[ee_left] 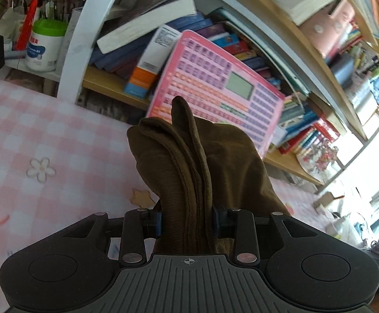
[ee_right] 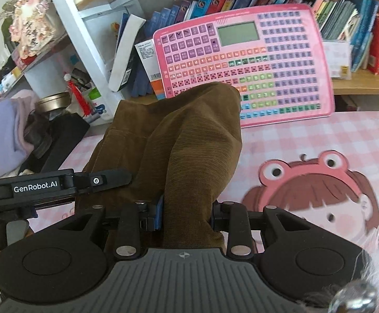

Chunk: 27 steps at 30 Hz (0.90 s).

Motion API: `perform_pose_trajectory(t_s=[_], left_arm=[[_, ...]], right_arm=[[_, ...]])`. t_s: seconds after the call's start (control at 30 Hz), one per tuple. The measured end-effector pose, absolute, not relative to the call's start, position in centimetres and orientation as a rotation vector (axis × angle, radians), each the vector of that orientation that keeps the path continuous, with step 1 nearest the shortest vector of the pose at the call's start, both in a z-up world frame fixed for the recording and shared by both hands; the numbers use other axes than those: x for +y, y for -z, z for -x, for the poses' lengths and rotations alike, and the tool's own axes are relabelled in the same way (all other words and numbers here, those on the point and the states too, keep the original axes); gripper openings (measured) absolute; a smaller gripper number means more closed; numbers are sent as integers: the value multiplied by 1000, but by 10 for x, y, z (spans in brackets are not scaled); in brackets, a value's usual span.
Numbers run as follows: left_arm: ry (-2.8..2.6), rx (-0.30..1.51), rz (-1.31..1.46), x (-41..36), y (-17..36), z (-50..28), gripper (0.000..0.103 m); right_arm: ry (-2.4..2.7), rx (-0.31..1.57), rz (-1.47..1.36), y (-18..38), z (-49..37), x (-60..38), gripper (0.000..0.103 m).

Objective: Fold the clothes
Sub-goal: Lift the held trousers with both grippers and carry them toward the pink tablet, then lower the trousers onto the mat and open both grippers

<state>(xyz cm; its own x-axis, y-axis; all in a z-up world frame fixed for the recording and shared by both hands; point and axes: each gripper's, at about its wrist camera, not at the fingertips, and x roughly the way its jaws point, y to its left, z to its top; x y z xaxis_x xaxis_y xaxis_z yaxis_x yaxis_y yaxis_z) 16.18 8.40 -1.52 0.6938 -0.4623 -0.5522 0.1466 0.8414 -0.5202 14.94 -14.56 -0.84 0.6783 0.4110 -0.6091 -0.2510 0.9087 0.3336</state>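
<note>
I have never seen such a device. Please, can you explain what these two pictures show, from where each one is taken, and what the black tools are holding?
Each picture comes from a camera mounted on a hand-held black two-finger gripper, looking forward along its fingers. One view belongs to the left gripper, the other to the right gripper; a person carries both. Each is shut on a bunch of the same brown ribbed-fabric garment, lifted above a pink checked cartoon-printed table mat. Behind stands a pink toy keyboard tablet with a small screen, leaning against wooden shelves crowded with books.
</note>
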Motion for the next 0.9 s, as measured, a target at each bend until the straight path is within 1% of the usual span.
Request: perform_pose_trajectory(t_s=[0.17,0.2,0.23,0.27,0.3,0.33,0.37,0.47,0.67,0.7,0.73,0.77,0.9], left_arm=[[350,749,485,94,30,-186,32],[346,761,489,95,35,-191,33],[342,772,494,97,39,-195,33],[335,784,498,98,44,-199,36],[316,800,501,99,49,-201,37],[299,814,505,100,54,-203,39],[299,812,511,102,58,-202,42],[287,800,513,105,61,-201,50],[229,757,476,110,42,-188,52],[220,745,472,110,38,-183,52],[212,731,470,109,33,-177,54],[205,718,468,109,29,-170,57],[168,686,416,97,15,-138,64]], right_arm=[[-370,767,-253,22,-176,-141,31],[-362,775,-259,25,-180,-142,34],[-344,785,-262,29,-184,-145,41],[-314,796,-262,34,-188,-147,44],[-280,805,-262,38,-191,-150,46],[-261,812,-278,43,-193,-155,53],[-257,817,-306,47,-194,-161,56],[-253,826,-358,53,-194,-170,59],[-215,794,-314,39,-185,-167,61],[-200,786,-299,35,-181,-167,65],[-189,779,-283,32,-177,-168,71],[-180,772,-267,29,-172,-169,73],[-176,746,-171,20,-148,-170,77]])
